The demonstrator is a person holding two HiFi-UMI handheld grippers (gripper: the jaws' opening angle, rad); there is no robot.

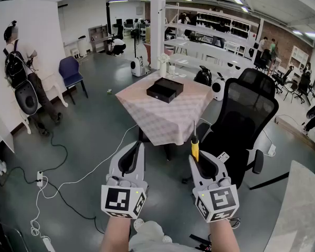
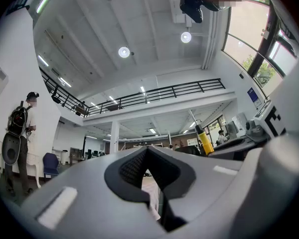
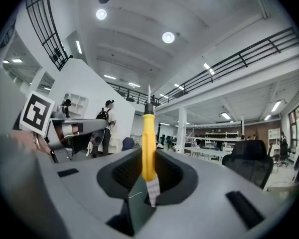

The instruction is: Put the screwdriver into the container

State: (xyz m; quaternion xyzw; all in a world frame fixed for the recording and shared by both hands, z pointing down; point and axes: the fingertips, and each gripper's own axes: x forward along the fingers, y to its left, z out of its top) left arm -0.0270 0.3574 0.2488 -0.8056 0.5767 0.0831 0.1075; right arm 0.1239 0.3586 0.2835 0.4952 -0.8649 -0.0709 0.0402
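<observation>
Head view, room: large open workshop with a grey floor (image 1: 94, 125), a white pillar (image 1: 157, 20), shelving and desks at the back, and a railed gallery overhead.

Surface: table (image 1: 168, 117) under a pale checked cloth, set corner-on.

Item 1: container (image 1: 165, 90), black, shallow and open, on the table's far half, nearer the far corner than the near one.

Item 2: screwdriver (image 1: 195, 147), yellow handle, shaft pointing up and away. It is held off the table, well apart from the container.

Item 3: right gripper (image 1: 197, 161), jaws clamped on the screwdriver's handle, as the right gripper view shows.

Item 4: left gripper (image 1: 139, 145), jaws drawn together with nothing between them, level with the right one.

Surroundings: black mesh office chair (image 1: 247, 119) just beside the table's right edge, ahead of the right gripper. White cables (image 1: 68, 185) and a power strip (image 1: 40, 178) lie on the floor short of the table's near corner. Blue chair (image 1: 71, 72) and a person (image 1: 21, 83) with a backpack stand at the white partition, left. White counter (image 1: 299, 214), lower right.
</observation>
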